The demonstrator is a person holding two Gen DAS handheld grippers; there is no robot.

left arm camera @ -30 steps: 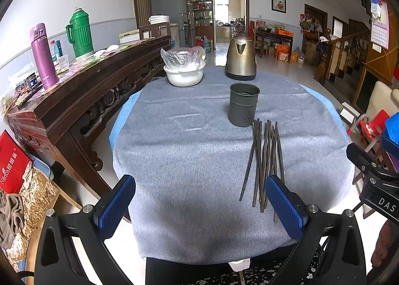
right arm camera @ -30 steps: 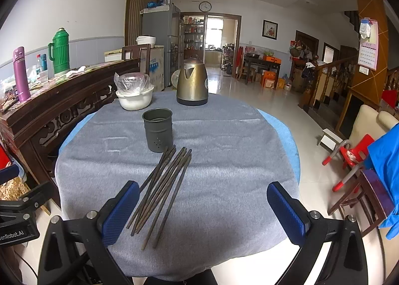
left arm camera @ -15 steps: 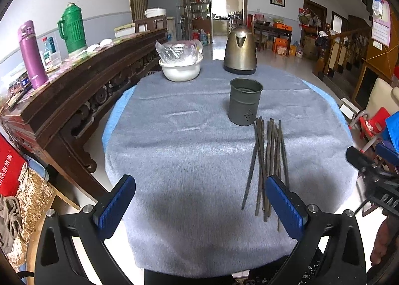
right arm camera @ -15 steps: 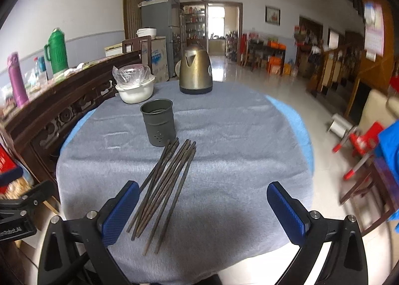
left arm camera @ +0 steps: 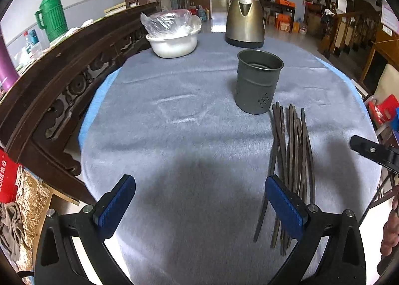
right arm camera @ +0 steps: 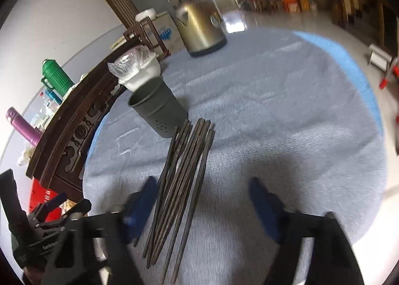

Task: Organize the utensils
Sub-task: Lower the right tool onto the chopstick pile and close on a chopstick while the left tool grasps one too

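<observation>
Dark chopsticks (right arm camera: 182, 185) lie just before the cup (right arm camera: 157, 108); both the right gripper (right arm camera: 203, 200) and left gripper (left arm camera: 199, 200) are spread and empty, so pinch few, mid-length.

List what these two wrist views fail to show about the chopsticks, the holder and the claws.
- Chopsticks: in the left wrist view, near ends are hidden behind the left claw's finger; the overlap prevents a count.
- Holder: its depth is hidden by its own wall.
- Right claw: motion-blurred in the right wrist view; contact with the chopsticks is unclear.

Dark chopsticks (left arm camera: 290, 160) — loose, flat — just beside upright grey holder (left arm camera: 258, 80)
</observation>
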